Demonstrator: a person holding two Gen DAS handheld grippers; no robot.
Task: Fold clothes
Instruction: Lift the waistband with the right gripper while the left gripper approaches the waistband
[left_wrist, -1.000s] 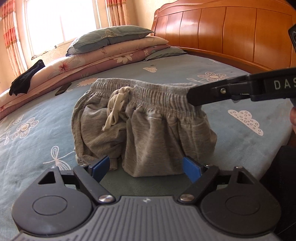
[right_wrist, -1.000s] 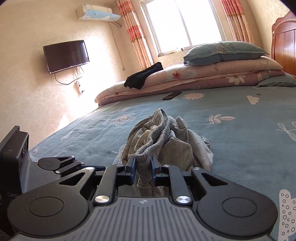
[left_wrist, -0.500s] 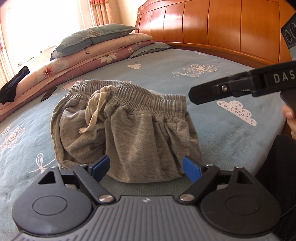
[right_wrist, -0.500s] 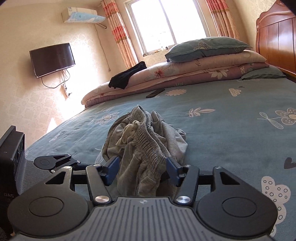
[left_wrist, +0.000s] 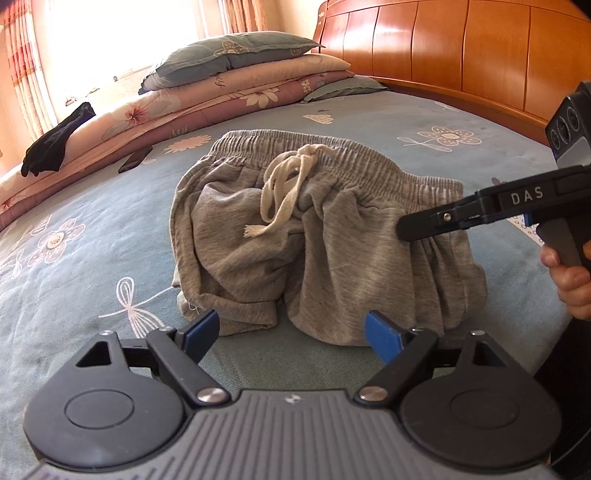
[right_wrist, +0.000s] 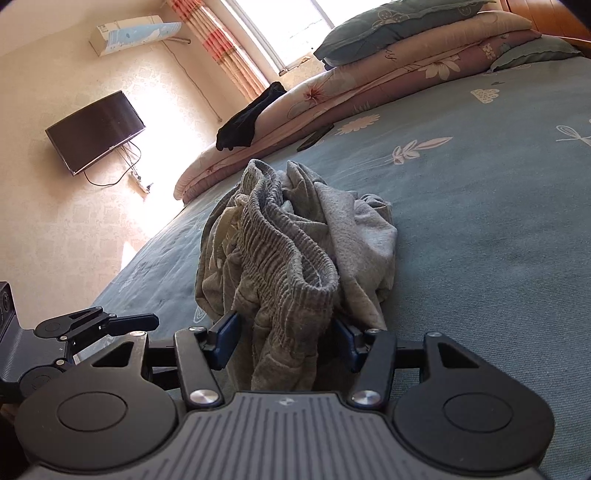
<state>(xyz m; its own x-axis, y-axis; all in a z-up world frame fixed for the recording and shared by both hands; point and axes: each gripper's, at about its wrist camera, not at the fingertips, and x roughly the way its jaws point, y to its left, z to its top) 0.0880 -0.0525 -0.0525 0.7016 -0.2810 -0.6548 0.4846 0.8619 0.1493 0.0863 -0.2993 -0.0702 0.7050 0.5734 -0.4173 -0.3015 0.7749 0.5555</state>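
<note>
Grey shorts (left_wrist: 332, 251) with a cream drawstring (left_wrist: 284, 195) lie crumpled on the blue bedspread (left_wrist: 92, 229), waistband toward the headboard. My left gripper (left_wrist: 291, 332) stands open just short of the near hems, with nothing between its fingers. My right gripper (right_wrist: 284, 338) is at the right end of the shorts (right_wrist: 288, 258). The ribbed waistband hangs between its jaws, which are closing. A gap shows beside the left pad. In the left wrist view the right gripper (left_wrist: 406, 230) reaches in from the right, held by a hand (left_wrist: 572, 284).
Pillows and folded quilts (left_wrist: 240, 77) are stacked at the far side, with a black garment (left_wrist: 55, 147) draped over them and a dark flat device (left_wrist: 135, 159) beside them. The wooden headboard (left_wrist: 461, 48) runs along the right. A TV (right_wrist: 96, 131) hangs on the wall.
The right gripper let go of the waistband, opened, sank and rolled. The shorts dropped from hanging upright to lying slumped on the bed. The left gripper shifted a little toward them.
</note>
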